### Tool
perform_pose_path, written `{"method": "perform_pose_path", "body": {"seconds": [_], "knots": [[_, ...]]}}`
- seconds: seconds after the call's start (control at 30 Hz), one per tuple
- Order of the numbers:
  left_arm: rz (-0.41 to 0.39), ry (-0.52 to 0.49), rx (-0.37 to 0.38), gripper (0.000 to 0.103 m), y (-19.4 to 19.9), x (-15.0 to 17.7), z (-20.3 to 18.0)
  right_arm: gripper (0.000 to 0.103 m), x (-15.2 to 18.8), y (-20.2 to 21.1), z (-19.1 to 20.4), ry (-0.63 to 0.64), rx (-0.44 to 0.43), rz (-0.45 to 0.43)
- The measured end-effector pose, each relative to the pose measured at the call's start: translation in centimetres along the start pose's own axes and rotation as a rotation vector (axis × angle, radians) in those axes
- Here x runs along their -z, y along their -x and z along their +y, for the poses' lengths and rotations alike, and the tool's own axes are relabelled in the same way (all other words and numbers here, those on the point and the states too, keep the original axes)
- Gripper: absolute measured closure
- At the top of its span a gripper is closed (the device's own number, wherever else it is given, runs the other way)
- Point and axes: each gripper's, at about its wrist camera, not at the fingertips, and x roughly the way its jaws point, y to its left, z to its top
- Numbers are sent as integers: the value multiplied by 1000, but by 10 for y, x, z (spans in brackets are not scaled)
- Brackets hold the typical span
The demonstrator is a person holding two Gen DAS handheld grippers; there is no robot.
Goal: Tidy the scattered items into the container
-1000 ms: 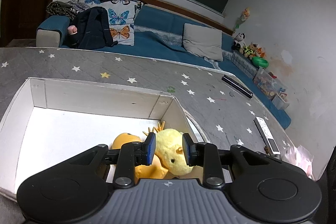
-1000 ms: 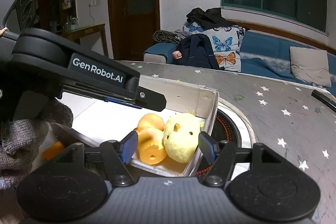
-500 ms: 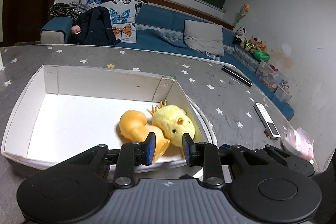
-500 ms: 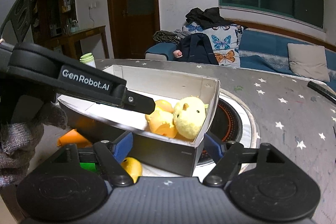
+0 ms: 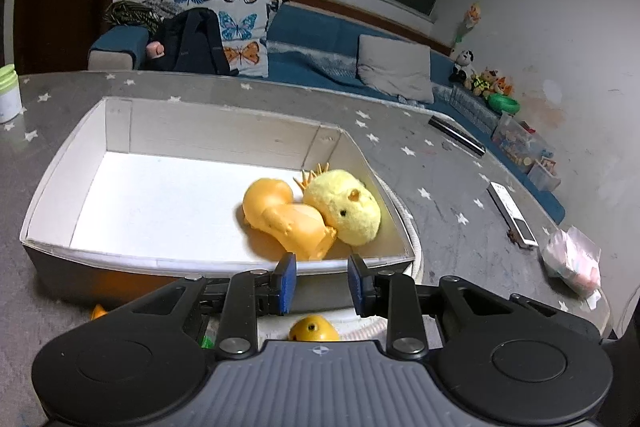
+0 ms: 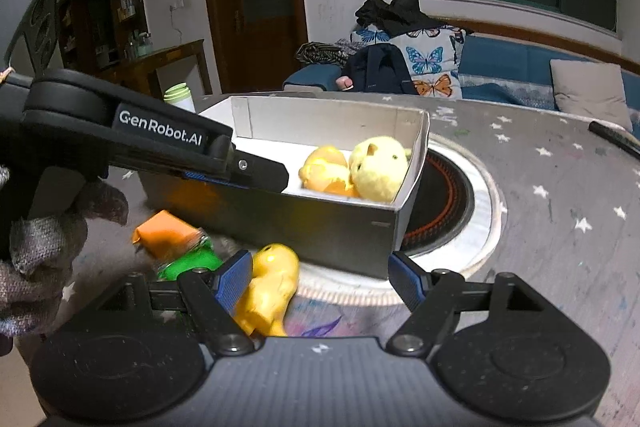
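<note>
White box (image 5: 64,187), open at the top, standing on the grey star-patterned table (image 5: 448,187), its right end overlapping the round burner ring (image 6: 452,195) set into the table top. Inside the box, against its right wall and near its front corner: a yellow plush chick (image 5: 344,211) touching an orange rubber duck (image 5: 288,219), which lies on its side. Outside the box, on the table along its front wall: a small yellow duck (image 6: 272,283), a green item (image 6: 188,261) and an orange packet (image 6: 168,235), close together.

Left gripper (image 5: 319,283), above the front wall of the box: blue pads a modest gap apart, nothing between them. Right gripper (image 6: 320,277), low over the table before the front right corner of the box: jaws spread wide, empty; its left finger (image 6: 234,281) lies just beside the small yellow duck, contact not discernible.

Toward the right edge of the table: a white remote (image 5: 512,215), a black bar (image 5: 456,137) and a pink bag (image 5: 572,263). At the far left corner: a green-lidded jar (image 5: 8,95)
</note>
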Motion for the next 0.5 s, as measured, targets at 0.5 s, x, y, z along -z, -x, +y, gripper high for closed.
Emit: {"method": "perform_pose_path", "body": {"seconds": [0.5], "knots": [[101,78,14,72,-14,14,12,39,12,-12,18,18,-53,63]]}}
